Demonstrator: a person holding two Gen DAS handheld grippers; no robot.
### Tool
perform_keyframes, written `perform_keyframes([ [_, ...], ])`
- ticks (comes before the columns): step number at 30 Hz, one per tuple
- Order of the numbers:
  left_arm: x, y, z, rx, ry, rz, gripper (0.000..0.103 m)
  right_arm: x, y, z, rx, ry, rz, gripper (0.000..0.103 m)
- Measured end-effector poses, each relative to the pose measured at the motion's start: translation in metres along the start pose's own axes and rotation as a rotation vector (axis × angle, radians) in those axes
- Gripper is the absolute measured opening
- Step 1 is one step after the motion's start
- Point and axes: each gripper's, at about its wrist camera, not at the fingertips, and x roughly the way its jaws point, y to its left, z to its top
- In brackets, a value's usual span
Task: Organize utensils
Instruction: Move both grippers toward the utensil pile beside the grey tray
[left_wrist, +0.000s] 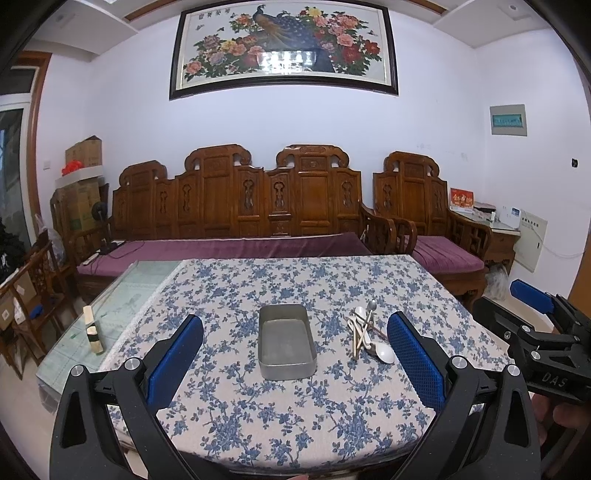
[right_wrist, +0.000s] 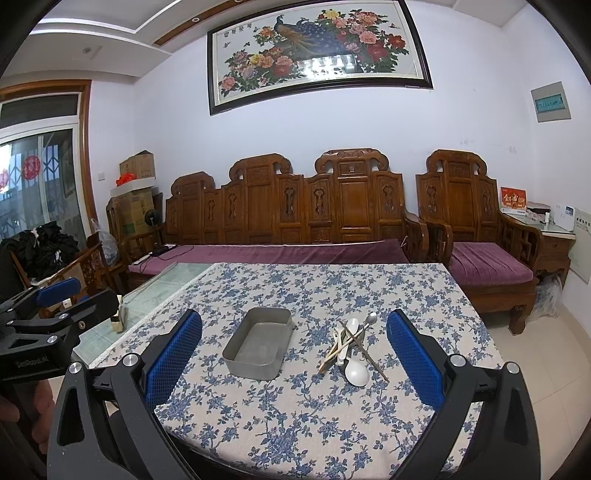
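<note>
A carved wooden sofa (left_wrist: 236, 206) with purple cushions is standing against the pale wall, a framed peacock painting (left_wrist: 284, 48) hanging above it (glass catching glare). Daylight is coming through a window (right_wrist: 37, 184) at left.

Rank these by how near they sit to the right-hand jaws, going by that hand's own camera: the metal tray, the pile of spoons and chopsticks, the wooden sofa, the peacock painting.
1. Pile of spoons and chopsticks: ahead, slightly right; the metal tray, slightly left, is too close to call.
2. Wooden sofa: beyond the table's far edge.
3. Peacock painting: high on the back wall.
</note>
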Motion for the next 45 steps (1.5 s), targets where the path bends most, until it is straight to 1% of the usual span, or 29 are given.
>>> perform_keyframes([
  [4, 0.006, 0.003, -0.003, -0.002, 0.016, 0.002, 0.097, 0.006, 0.002, -0.003, 0.003, 0.018, -0.003, 0.101],
  [12, 0.038, 0.008, -0.015, -0.014, 0.081, -0.01, 0.097, 0.031, -0.008, -0.018, 0.002, 0.067, -0.019, 0.101],
  [16, 0.061, 0.008, -0.024, -0.006, 0.123, -0.025, 0.097, 0.05, -0.019, -0.028, 0.008, 0.097, -0.014, 0.098],
  [21, 0.089, 0.006, -0.035, 0.002, 0.166, -0.049, 0.097, 0.081, -0.031, -0.045, 0.012, 0.16, -0.005, 0.093],
  [27, 0.12, 0.005, -0.05, 0.0, 0.219, -0.088, 0.097, 0.113, -0.043, -0.06, -0.001, 0.21, -0.011, 0.086],
  [29, 0.129, 0.004, -0.053, 0.003, 0.233, -0.101, 0.097, 0.122, -0.048, -0.064, -0.007, 0.229, -0.013, 0.081],
  [33, 0.148, 0.0, -0.057, 0.012, 0.268, -0.138, 0.097, 0.143, -0.059, -0.073, -0.038, 0.267, -0.025, 0.075],
  [35, 0.155, -0.004, -0.059, 0.016, 0.285, -0.165, 0.097, 0.158, -0.066, -0.079, -0.048, 0.307, -0.027, 0.069],
  [38, 0.165, -0.011, -0.061, 0.027, 0.302, -0.185, 0.097, 0.182, -0.075, -0.089, -0.089, 0.366, -0.031, 0.064],
  [39, 0.168, -0.013, -0.061, 0.031, 0.306, -0.187, 0.097, 0.19, -0.078, -0.093, -0.1, 0.386, -0.031, 0.063],
  [42, 0.175, -0.019, -0.062, 0.054, 0.315, -0.187, 0.097, 0.209, -0.087, -0.101, -0.121, 0.428, -0.024, 0.056],
  [44, 0.182, -0.023, -0.062, 0.066, 0.324, -0.191, 0.097, 0.223, -0.096, -0.104, -0.115, 0.457, -0.019, 0.049],
  [45, 0.185, -0.025, -0.062, 0.072, 0.328, -0.193, 0.097, 0.231, -0.101, -0.105, -0.108, 0.47, -0.009, 0.048],
])
